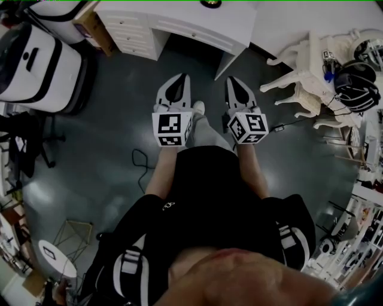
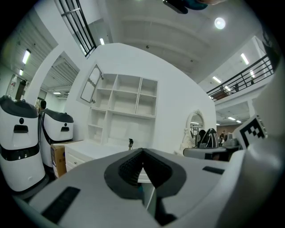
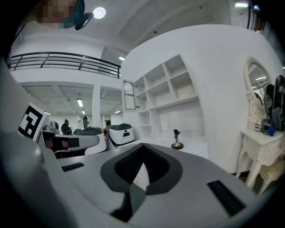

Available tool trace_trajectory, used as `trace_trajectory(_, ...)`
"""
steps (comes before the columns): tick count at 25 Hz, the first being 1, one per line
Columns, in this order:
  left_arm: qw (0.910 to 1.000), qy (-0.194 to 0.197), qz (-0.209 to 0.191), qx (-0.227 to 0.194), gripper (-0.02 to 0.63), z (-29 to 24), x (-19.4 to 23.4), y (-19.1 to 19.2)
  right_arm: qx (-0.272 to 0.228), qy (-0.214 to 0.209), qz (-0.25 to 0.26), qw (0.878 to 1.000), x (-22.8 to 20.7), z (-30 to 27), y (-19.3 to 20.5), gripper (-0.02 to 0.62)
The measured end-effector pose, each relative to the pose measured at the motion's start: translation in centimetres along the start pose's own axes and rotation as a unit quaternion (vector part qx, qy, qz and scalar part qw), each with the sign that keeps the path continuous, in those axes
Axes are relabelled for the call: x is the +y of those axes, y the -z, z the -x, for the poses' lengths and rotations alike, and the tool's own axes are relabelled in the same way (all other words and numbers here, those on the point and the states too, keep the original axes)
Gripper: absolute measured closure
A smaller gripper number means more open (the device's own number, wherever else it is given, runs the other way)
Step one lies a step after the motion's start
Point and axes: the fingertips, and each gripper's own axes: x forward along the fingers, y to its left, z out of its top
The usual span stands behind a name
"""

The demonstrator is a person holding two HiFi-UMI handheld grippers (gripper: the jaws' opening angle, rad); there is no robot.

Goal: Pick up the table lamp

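Observation:
The table lamp (image 3: 177, 140) is small, with a gold base and a black head. It stands on the white desk (image 1: 197, 24) ahead, and it also shows as a dark speck in the left gripper view (image 2: 130, 142) and at the top edge of the head view (image 1: 210, 3). My left gripper (image 1: 182, 76) and right gripper (image 1: 232, 79) are held side by side over the dark floor, short of the desk. Both point towards the desk. The left gripper (image 2: 142, 150) has its jaws closed with nothing in them. So does the right gripper (image 3: 143, 144).
Two white machines (image 1: 36, 66) and a cardboard box (image 1: 90, 24) stand at the left. An ornate white dressing table (image 1: 305, 75) with dark helmets is at the right. White shelves (image 2: 124, 100) rise behind the desk. A cable (image 1: 140, 164) lies on the floor.

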Motion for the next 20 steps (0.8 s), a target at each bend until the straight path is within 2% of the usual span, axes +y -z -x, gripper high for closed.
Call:
trace_trajectory(5,0.9996,-0.025,0.009,0.006,0.598,-2.7,3.4,-0.3,0.002,-0.021,-0.002,1.000,-0.3,-5.0,-0.1,0.579)
trace_trajectory(8,0.9995,-0.027,0.016,0.005,0.598,-5.6,4.7,-0.3,-0.001,-0.023,-0.001,1.000,-1.7,-7.9,-0.4,0.578)
trace_trajectory(14,0.9992,-0.004,0.036,0.015,0.598,-12.9,5.4,0.1,0.000,-0.013,-0.008,1.000,-6.4,-13.1,-1.2,0.578)
trace_trajectory(20,0.9986,0.001,0.044,0.030,0.598,-20.4,5.3,1.0,0.014,0.000,-0.008,1.000,-12.4,-17.2,-1.3,0.578)
